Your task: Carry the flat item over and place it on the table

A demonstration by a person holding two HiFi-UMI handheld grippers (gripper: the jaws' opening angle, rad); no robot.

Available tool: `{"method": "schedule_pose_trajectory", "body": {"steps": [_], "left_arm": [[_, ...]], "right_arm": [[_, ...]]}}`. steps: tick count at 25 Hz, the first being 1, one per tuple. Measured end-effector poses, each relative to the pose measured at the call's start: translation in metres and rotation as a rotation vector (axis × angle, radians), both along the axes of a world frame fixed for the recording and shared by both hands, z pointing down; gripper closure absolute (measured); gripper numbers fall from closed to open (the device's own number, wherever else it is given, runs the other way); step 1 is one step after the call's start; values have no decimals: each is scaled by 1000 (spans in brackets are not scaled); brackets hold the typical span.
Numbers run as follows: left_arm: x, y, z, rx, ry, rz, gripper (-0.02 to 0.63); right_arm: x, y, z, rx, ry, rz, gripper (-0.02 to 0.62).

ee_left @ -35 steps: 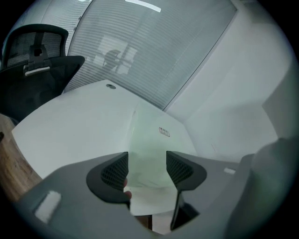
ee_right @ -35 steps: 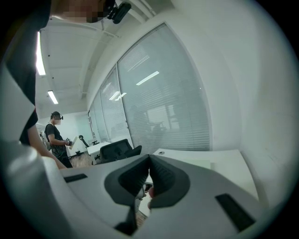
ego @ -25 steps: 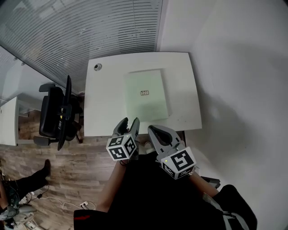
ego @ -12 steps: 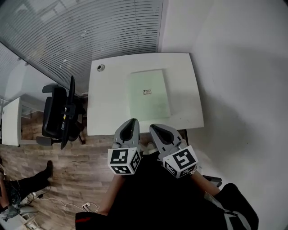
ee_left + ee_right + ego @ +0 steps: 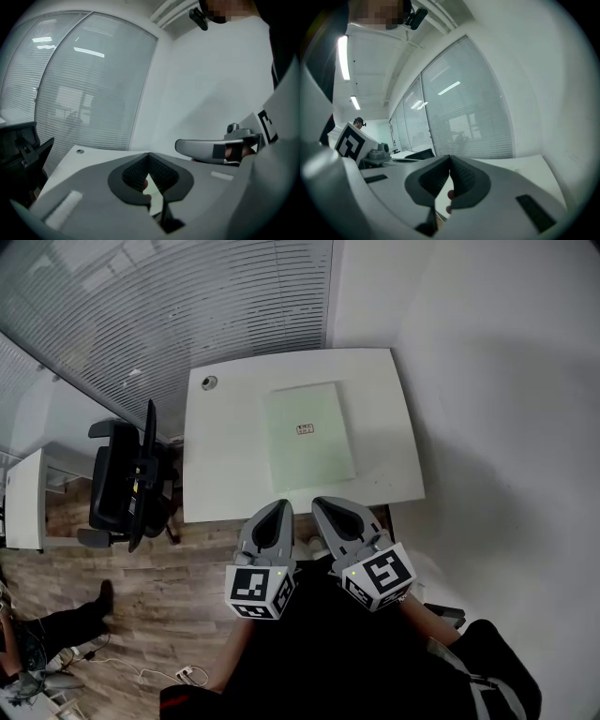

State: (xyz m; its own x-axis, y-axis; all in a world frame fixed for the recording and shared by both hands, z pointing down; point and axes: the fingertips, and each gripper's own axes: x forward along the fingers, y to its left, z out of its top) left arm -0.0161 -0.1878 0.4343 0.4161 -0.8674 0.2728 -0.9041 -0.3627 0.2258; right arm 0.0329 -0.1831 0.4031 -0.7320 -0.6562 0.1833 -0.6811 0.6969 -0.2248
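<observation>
Left gripper (image 5: 277, 507) and right gripper (image 5: 325, 504), head view: both pinched together, empty, short of white rectangular table (image 5: 220, 460). Pale green flat rectangular board (image 5: 309, 435) lying mid-table; placing apparently done, only withdrawal left. Black office chair (image 5: 122, 479), wood-plank floor (image 5: 150, 582), blinded glass wall (image 5: 169, 306). Left gripper view: jaws just closing, nothing between. Right gripper view: tips meeting, nothing held.
</observation>
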Motion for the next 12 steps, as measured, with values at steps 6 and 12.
{"method": "schedule_pose_trajectory", "body": {"steps": [6,12], "left_arm": [[0,3,-6,25,7,-5,601],[-8,10,-13,50,6,-41,601]], "right_arm": [[-1,3,-4,21,-1,10,594],[-13,13,-9,31,-15,-55,594]]}}
